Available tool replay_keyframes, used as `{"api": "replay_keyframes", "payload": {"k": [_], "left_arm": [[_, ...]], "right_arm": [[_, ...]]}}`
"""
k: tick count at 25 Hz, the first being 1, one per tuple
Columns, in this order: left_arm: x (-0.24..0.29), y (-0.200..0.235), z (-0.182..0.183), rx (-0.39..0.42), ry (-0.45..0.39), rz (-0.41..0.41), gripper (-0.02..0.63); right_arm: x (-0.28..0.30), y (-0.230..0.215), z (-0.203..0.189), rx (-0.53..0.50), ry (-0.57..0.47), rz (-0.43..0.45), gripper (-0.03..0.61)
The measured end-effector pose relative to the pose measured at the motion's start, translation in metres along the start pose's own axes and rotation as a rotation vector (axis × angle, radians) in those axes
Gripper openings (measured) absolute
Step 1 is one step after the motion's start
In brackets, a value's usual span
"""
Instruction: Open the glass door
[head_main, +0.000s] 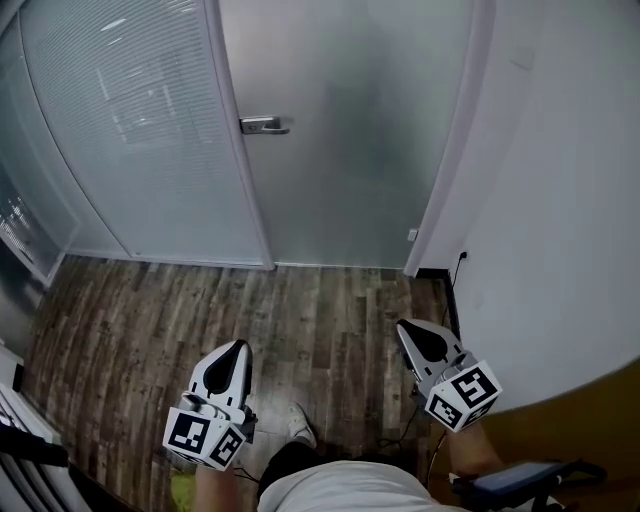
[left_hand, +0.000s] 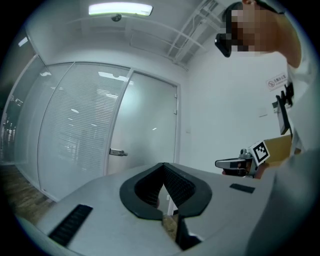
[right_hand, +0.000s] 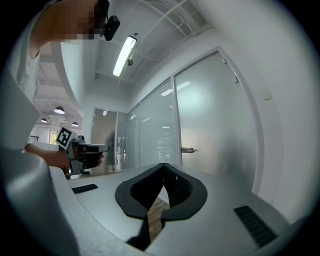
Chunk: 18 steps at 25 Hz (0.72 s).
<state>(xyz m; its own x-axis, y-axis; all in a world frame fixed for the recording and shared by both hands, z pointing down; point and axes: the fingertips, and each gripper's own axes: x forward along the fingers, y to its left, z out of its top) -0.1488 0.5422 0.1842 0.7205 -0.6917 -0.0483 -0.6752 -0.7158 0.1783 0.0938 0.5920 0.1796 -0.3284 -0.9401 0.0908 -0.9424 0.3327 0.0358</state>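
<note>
With the left claw (head_main: 237, 347) and right claw (head_main: 403, 327) both closed and empty, the handle (head_main: 264, 125) of the glass door (head_main: 345, 160) is best approached level, then pressed down.

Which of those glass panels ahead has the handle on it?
The plain frosted panel beside the white wall; its lever handle sits at its left edge. The striped panel has none.

Our left tongs (head_main: 238, 348) and right tongs (head_main: 406, 326) share one build: smooth white shells tapering to a point, with a black ribbed lining (left_hand: 172, 186) round the jaws and black slots (left_hand: 70, 224) further back. Behind them sit the left cube (head_main: 205, 438) and right cube (head_main: 462, 396), white with black square markers. We wear a white shirt (head_main: 345, 490) and a white shoe (head_main: 299, 424).
</note>
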Motion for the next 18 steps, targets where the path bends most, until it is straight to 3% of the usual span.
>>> {"api": "replay_keyframes", "payload": {"k": [18], "left_arm": [[0.133, 0.197, 0.025, 0.003, 0.031, -0.063, 0.002]], "right_arm": [[0.210, -0.036, 0.042, 0.028, -0.037, -0.094, -0.002]]}}
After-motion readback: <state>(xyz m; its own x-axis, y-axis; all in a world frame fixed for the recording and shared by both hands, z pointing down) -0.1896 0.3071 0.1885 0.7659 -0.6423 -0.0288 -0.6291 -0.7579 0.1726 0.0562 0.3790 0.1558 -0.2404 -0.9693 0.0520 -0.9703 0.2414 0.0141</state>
